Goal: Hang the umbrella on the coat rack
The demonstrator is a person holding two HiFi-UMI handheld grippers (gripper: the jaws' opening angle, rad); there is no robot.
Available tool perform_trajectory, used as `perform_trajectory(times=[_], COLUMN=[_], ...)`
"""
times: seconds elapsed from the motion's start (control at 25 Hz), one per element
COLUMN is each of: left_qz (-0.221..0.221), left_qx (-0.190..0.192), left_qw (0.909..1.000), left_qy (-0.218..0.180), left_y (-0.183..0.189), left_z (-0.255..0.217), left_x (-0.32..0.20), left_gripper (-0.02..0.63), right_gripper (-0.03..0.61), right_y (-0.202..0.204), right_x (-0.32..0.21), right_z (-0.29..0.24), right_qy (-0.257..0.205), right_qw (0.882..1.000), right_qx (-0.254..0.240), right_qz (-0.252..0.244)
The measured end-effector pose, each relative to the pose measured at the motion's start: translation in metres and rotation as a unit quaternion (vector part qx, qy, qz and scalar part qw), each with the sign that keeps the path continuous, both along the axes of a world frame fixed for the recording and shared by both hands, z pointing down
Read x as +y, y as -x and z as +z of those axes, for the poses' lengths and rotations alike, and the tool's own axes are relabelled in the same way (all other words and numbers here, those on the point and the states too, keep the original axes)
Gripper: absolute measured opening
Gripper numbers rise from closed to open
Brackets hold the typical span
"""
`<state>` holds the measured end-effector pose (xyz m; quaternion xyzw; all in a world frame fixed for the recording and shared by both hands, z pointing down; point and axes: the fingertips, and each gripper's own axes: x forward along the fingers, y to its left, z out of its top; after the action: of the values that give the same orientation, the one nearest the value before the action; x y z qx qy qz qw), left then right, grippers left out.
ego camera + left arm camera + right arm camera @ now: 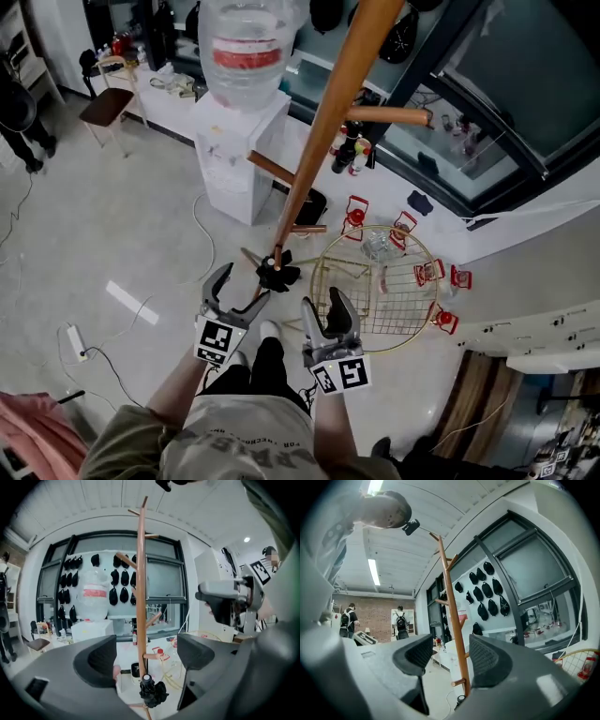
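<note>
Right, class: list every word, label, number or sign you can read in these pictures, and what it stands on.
Red label on the water bottle: print too blurred to read.
Print on the person's shirt: too blurred to read.
Nothing else carries readable text.

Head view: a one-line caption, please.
Left gripper and right gripper open, empty, before the coat rack; umbrella low against its pole.

Left tongs [146, 654] gape empty — beyond them the coat rack [141, 597], black umbrella [153, 693] low against its pole.
</note>
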<state>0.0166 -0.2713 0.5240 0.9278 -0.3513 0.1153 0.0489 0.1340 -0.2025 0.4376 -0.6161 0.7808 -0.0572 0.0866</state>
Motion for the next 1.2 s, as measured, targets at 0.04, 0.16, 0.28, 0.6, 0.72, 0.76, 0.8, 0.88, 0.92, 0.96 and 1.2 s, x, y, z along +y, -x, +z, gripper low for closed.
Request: perform_trajectory(times=[0.04, 0.16, 0.28, 0.6, 0.72, 0.76, 0.8, 0.88, 0.92, 0.96, 1.2], left_qz=[-0.006, -0.052, -0.105, -0.126, -0.127, -0.13, -0.132, -0.133, -0.132, -0.131, -0.124], left_qx=[0.011, 0.023, 0.054, 0.088, 0.114, 0.12, 0.122, 0.122, 0.121, 0.12, 0.113], left_qw=[0.9999, 0.9978, 0.9917, 0.9836, 0.9787, 0.9768, 0.9754, 0.9744, 0.9745, 0.9748, 0.9758], left_qy=[-0.009, -0.033, -0.051, -0.094, -0.114, -0.121, -0.127, -0.134, -0.135, -0.135, -0.14], left_y=[0.005, 0.025, 0.048, 0.064, 0.065, 0.066, 0.067, 0.066, 0.065, 0.065, 0.066], left_z=[-0.017, -0.057, -0.093, -0.142, -0.157, -0.161, -0.163, -0.165, -0.165, -0.165, -0.167], left_x=[0.002, 0.006, 0.008, 0.021, 0.026, 0.027, 0.029, 0.03, 0.029, 0.029, 0.026], left_gripper=[0.41, 0.373, 0.185, 0.018, 0.011, 0.011, 0.011, 0.011, 0.011, 0.011, 0.011], right_gripper=[0.232, 0.227, 0.162, 0.002, 0.002, 0.002, 0.002, 0.002, 0.002, 0.002, 0.0], right_y=[0.003, 0.005, 0.004, 0.009, 0.016, 0.017, 0.017, 0.017, 0.016, 0.017, 0.024], right_x=[0.004, 0.015, 0.026, 0.037, 0.039, 0.039, 0.04, 0.04, 0.039, 0.039, 0.027], right_z=[-0.007, -0.025, -0.041, -0.067, -0.071, -0.071, -0.071, -0.071, -0.072, -0.073, -0.069], right_qy=[-0.004, -0.014, -0.027, -0.052, -0.053, -0.054, -0.054, -0.054, -0.056, -0.057, -0.036], right_qw=[1.0, 1.0, 0.998, 0.994, 0.994, 0.994, 0.993, 0.993, 0.993, 0.993, 0.991], right_qx=[0.006, 0.025, 0.042, 0.077, 0.085, 0.087, 0.089, 0.089, 0.089, 0.09, 0.119], right_qz=[0.002, 0.011, 0.027, 0.049, 0.048, 0.047, 0.048, 0.05, 0.05, 0.05, 0.048])
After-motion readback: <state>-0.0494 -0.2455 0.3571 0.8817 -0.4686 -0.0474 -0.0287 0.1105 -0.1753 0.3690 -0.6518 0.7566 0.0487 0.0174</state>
